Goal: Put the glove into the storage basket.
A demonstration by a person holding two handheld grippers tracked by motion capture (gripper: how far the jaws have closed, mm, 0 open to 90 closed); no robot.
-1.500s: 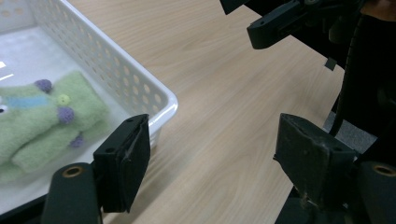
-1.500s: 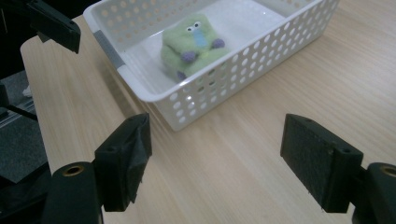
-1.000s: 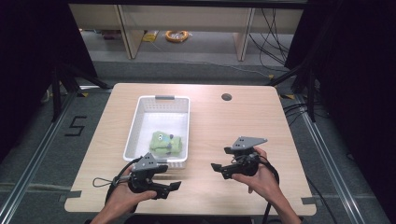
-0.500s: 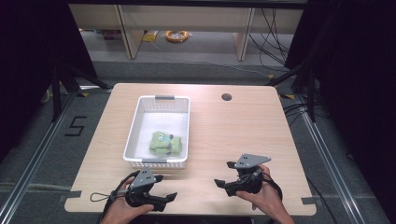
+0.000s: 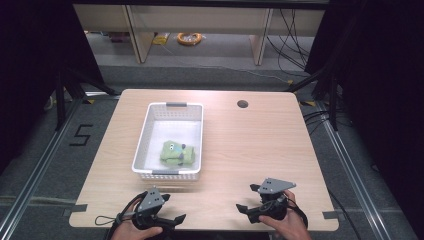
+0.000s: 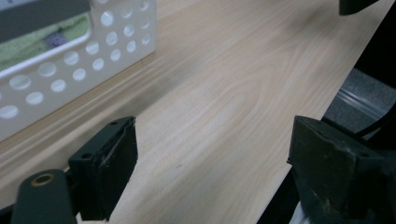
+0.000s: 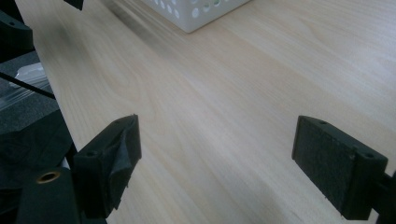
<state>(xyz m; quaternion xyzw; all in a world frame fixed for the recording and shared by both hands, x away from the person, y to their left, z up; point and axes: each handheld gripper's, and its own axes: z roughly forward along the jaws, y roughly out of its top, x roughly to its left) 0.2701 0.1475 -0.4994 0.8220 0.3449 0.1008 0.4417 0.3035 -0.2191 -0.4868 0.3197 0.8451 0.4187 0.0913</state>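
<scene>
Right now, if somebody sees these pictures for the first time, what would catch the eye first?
The white basket on the wooden table stands out first, left of the table's middle, with a green soft toy lying at its near end. Next come the two black devices at the near edge: the left hand-held gripper and the right hand-held gripper, both with jaws wide open and holding nothing.

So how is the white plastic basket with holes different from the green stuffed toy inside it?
The white plastic basket with holes is a stiff, long box with an open top; the green stuffed toy looks soft and lumpy. The basket is much bigger, and the toy takes up just its near right corner. The basket stands on the wooden table; the toy lies inside the basket. Neither gripper touches them.
</scene>
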